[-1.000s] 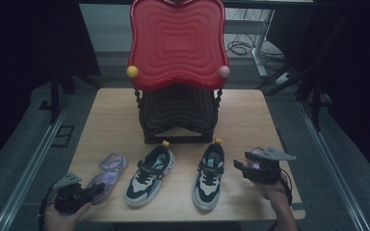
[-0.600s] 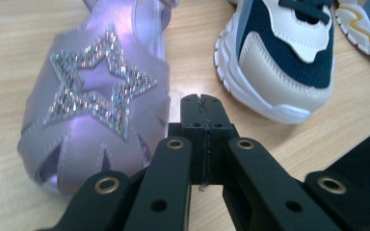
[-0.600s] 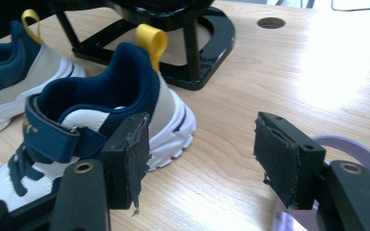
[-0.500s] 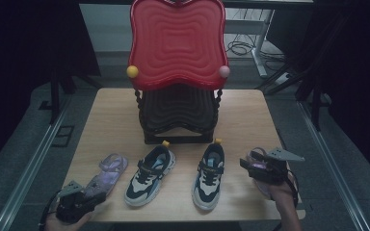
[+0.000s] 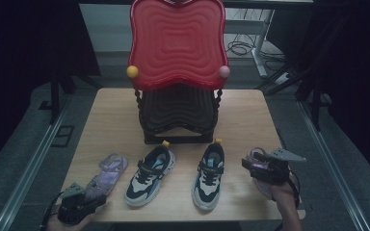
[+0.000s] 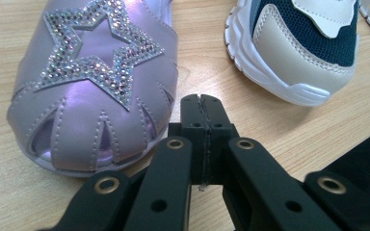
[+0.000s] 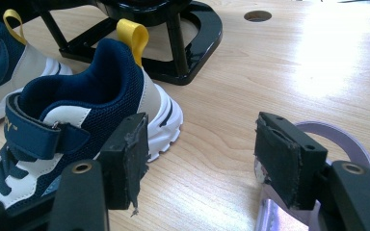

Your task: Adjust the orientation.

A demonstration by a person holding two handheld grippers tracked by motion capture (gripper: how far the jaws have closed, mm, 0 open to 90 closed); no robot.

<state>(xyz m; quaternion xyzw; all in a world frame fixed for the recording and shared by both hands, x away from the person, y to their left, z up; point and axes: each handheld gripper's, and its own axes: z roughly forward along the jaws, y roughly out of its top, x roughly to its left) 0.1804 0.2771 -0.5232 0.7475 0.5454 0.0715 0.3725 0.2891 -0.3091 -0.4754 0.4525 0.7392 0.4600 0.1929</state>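
A purple sandal with a glitter star lies at the front left of the wooden table. My left gripper sits just before its toe, jaws shut together and empty. Two navy-and-white sneakers stand side by side in the middle. My right gripper hovers at the front right over a second purple sandal, jaws open and empty. In the right gripper view that sandal lies just past the right jaw and a sneaker lies to the left.
A stack of black chairs with a red wavy backrest stands mid-table behind the shoes; its black base is close behind the sneaker heels. The near table edge lies just under both hands. A round hole marks the tabletop.
Both grippers have shifted only slightly toward the near edge. Nothing was gripped or let go, and the shoes have not moved.
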